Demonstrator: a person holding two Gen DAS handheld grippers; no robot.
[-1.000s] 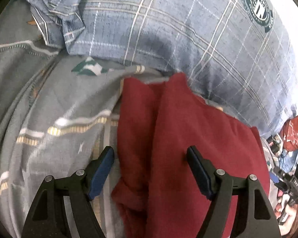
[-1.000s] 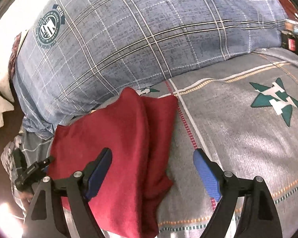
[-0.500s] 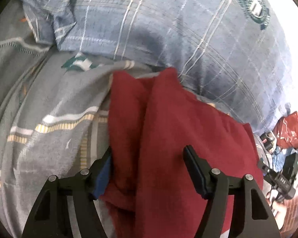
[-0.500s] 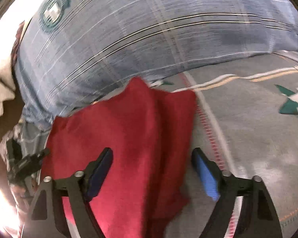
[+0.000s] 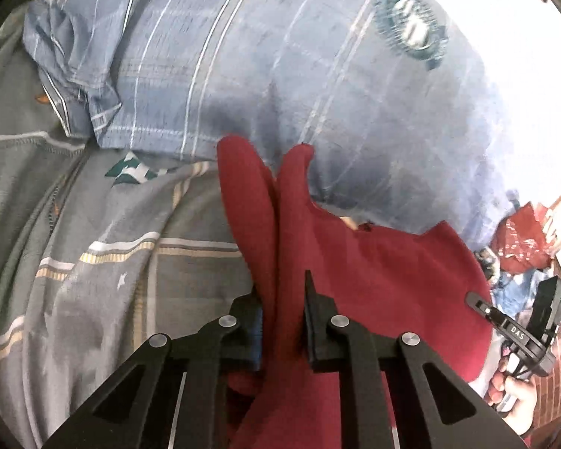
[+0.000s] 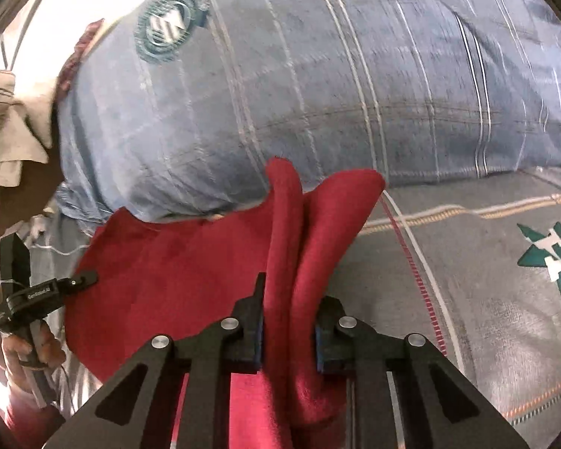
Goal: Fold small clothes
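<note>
- Two views show one red garment [image 5: 374, 280] lying on the grey bedspread [image 5: 104, 262] just in front of a blue plaid pillow [image 5: 280, 75].
- Left wrist view: the left gripper [image 5: 282, 310] is clamped on a bunched ridge of the red cloth at one side.
- Right wrist view: the right gripper [image 6: 288, 318] pinches the opposite ridge of the red garment [image 6: 175, 262].
- Judging by this, both edges are gripped but the fold itself is not yet laid over; smoothing remains.

One red garment [image 5: 374, 284], one plaid pillow [image 5: 280, 75], one grey bedsheet [image 5: 93, 262], two tools (both clamping garment)
</note>
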